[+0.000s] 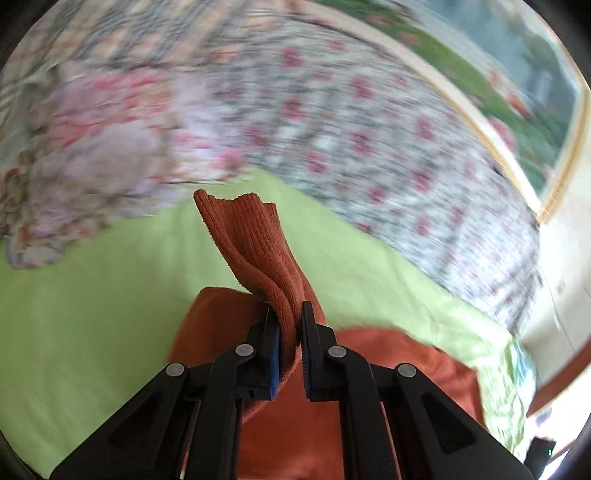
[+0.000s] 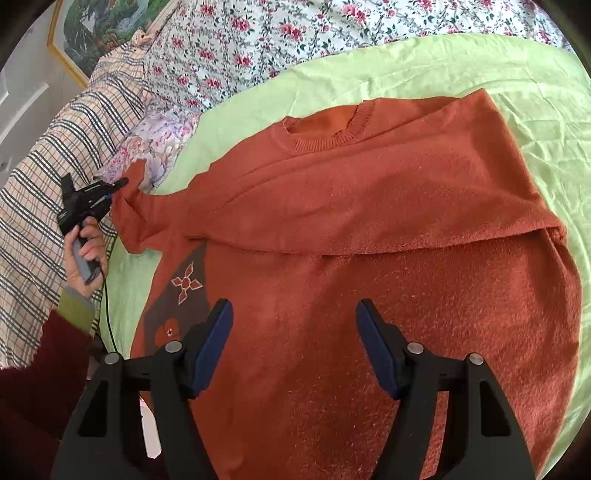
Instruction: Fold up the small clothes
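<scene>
Rust-orange knit sweater (image 2: pixel 369 206), one only, spread on a light green sheet (image 2: pixel 480 62) over the bed. One sleeve already folded across the chest; the other sleeve (image 1: pixel 255 251) pulled out to the side and raised off the sheet, its ribbed cuff standing up past the pads. Brown patch with a stitched cross-shaped motif and a round orange flower near the hem; no readable writing or label anywhere.

Left hand-held gripper (image 1: pixel 290 332) clamped tight on that sleeve, cloth bunched between the two blue-padded fingers (image 1: pixel 273 354), pointing gently downward. Seen from the right wrist view as a small black tool (image 2: pixel 118 184) at the sweater's edge, held in a hand (image 2: pixel 85 251) with a dark red sleeve (image 2: pixel 40 369) and an olive cuff, a black cable hanging below.

Right hand-held gripper (image 2: pixel 293 347) angled steeply down above the sweater's lower body, fingers spread wide, nothing between them, pads clear of the cloth as far as can be told.

Around the sheet: one floral bedspread (image 2: pixel 266 33), one checked cloth (image 2: pixel 55 166), one pale flowered cloth (image 2: pixel 155 140), one framed landscape picture (image 2: pixel 96 29) by the wall. Left wrist view heavily blurred beyond the sleeve.
</scene>
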{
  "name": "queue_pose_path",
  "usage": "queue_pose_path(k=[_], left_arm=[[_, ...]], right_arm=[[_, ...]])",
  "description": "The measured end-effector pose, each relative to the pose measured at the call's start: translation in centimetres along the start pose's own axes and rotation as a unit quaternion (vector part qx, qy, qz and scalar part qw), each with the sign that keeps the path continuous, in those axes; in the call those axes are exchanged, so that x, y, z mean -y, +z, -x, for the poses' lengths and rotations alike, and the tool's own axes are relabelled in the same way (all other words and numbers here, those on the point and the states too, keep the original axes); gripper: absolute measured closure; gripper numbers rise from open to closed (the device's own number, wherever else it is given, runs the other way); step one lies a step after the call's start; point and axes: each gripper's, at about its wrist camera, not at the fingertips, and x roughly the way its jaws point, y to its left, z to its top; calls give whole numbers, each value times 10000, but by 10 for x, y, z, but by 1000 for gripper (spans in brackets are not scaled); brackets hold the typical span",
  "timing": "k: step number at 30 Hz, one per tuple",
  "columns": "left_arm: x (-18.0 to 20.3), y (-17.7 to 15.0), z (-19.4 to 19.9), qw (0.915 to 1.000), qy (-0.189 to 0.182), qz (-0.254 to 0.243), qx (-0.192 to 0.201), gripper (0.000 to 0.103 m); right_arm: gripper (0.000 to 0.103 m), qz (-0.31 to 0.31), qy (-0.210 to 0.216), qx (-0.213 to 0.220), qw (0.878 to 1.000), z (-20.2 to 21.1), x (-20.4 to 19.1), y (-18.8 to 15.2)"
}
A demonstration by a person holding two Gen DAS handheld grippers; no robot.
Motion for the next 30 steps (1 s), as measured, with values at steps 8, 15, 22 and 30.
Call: queue_pose_path(k=[8, 15, 22, 30], left_arm=[[138, -73, -40, 9951, -413, -800, -417, 96], [220, -146, -107, 9819, -229, -1640, -924, 95], [238, -192, -127, 9685, -230, -2031, -1421, 65], [219, -201, -59, 9663, -223, -2196, -1327, 41]], right_arm=[[33, -292, 15, 378, 9989, 30, 22, -7], [33, -669, -69, 552, 9962, 51, 49, -18], [33, -866, -163, 699, 9937, 63, 63, -21], [33, -736, -139, 695, 9948, 45, 50, 5]])
